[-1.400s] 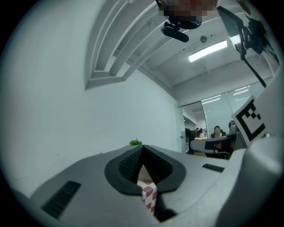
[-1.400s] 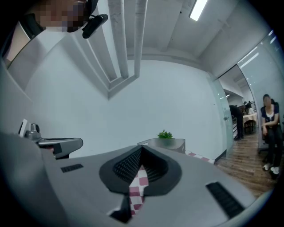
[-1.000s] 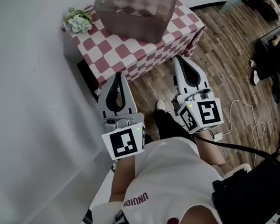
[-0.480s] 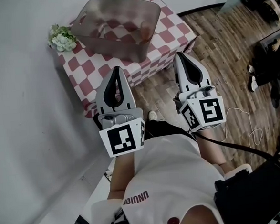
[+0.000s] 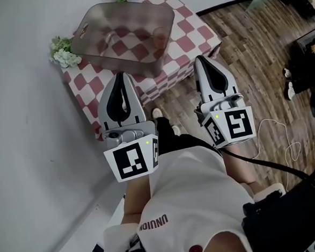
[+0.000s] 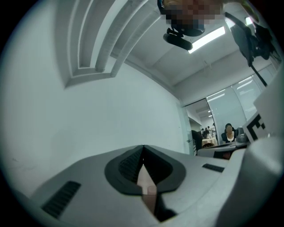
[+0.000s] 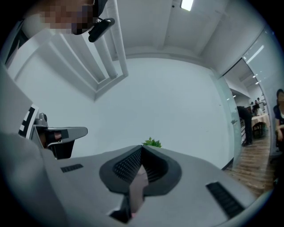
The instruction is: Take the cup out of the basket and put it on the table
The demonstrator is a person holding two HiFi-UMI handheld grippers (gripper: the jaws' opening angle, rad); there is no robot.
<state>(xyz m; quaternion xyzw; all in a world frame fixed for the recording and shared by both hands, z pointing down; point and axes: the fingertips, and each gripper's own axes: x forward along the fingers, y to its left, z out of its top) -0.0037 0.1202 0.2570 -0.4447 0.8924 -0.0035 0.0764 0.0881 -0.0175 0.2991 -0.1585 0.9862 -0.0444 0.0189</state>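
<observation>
The head view looks steeply down from above the person's chest, close over the left gripper (image 5: 120, 76) and the right gripper (image 5: 201, 59), with the checkered table (image 5: 188, 29) and the wooden floor (image 5: 249, 51) farther below. Each gripper view sits just behind its own jaws and tilts upward, taking in mostly the white wall (image 6: 88, 115) and the ceiling (image 6: 146, 40). The right gripper view shares the green plant (image 7: 152, 142) at the table's far edge with the head view, and catches the left gripper at its left edge.
</observation>
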